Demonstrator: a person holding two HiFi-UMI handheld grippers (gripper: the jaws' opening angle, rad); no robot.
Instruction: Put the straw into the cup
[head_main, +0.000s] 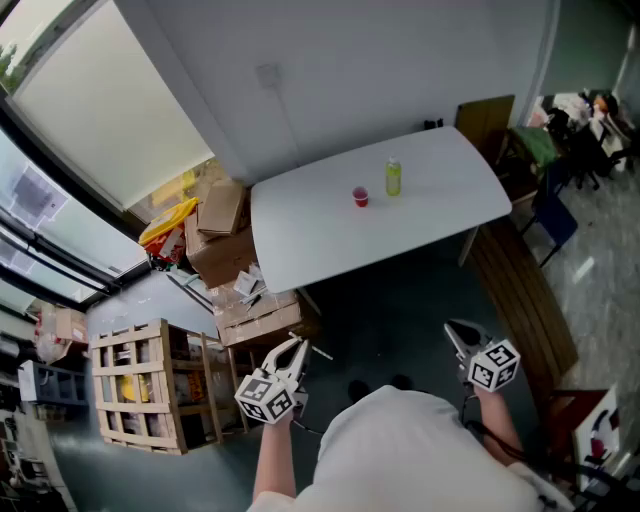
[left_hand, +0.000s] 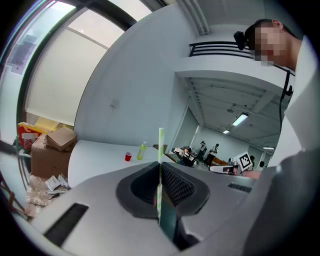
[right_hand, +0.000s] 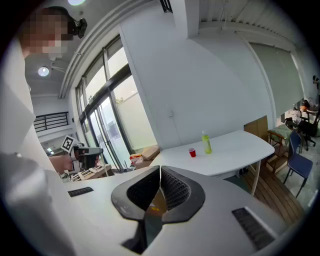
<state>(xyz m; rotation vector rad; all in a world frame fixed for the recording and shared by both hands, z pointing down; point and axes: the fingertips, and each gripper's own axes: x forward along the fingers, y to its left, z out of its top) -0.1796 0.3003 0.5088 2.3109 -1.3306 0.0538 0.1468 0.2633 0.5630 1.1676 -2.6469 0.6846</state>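
Note:
A small red cup (head_main: 360, 196) stands on the white table (head_main: 300, 240), far ahead of me, with a green bottle (head_main: 393, 177) just to its right. In the left gripper view the cup (left_hand: 128, 156) and bottle (left_hand: 142, 150) are small and distant. My left gripper (left_hand: 160, 167) is shut on a green-and-white striped straw (left_hand: 160, 145) that sticks up past the jaw tips. In the head view that gripper (head_main: 291, 347) is low, near my body. My right gripper (right_hand: 160, 170) is shut with nothing in it, and it faces the cup (right_hand: 192, 152). It hangs at the lower right (head_main: 457, 331).
Cardboard boxes (head_main: 222, 235) and a wooden crate (head_main: 140, 385) crowd the floor left of the table. A wooden bench (head_main: 520, 290) and a blue chair (head_main: 553, 215) stand to its right. Large windows (head_main: 60, 130) run along the left. People sit far off (left_hand: 200, 152).

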